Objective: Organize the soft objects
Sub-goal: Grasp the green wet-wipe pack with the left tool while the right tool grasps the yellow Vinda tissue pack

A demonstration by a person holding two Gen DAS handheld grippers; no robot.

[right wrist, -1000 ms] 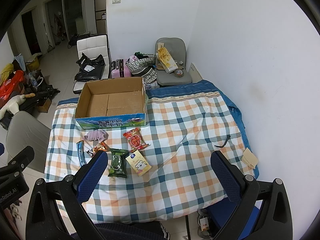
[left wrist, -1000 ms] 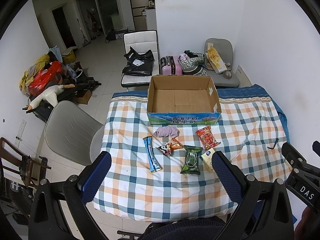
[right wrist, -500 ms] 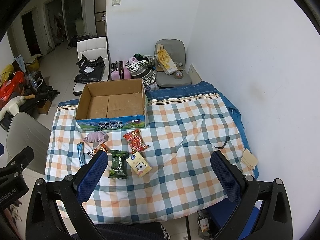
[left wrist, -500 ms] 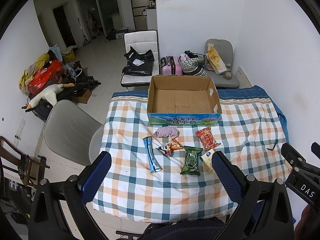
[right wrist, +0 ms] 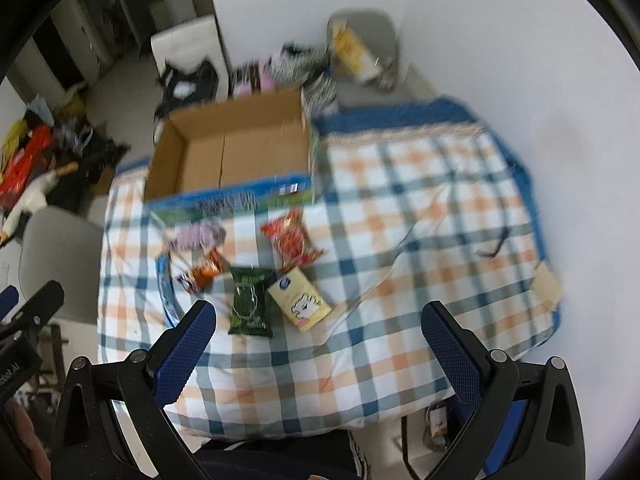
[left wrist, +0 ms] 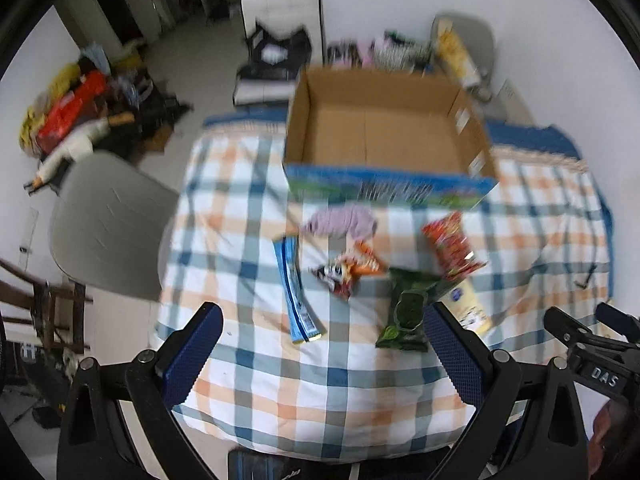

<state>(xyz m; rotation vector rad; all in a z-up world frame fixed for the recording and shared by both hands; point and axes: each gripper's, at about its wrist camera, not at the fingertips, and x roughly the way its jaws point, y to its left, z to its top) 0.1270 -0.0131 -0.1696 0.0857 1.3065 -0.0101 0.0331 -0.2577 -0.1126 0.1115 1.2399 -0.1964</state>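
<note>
An open cardboard box stands at the far side of the checked tablecloth; it also shows in the right wrist view. In front of it lie a lilac cloth, a blue sachet, an orange packet, a red packet, a green packet and a yellow pack. My left gripper is open and empty above the near table edge. My right gripper is open and empty, near the green packet.
A grey chair stands left of the table. A white chair with black bags and another grey chair with clutter stand behind the box. A dark clip and a beige card lie at the table's right side.
Both grippers have moved forward and down toward the table, so the packets and box look larger. The view is motion-blurred. Both stay open.
</note>
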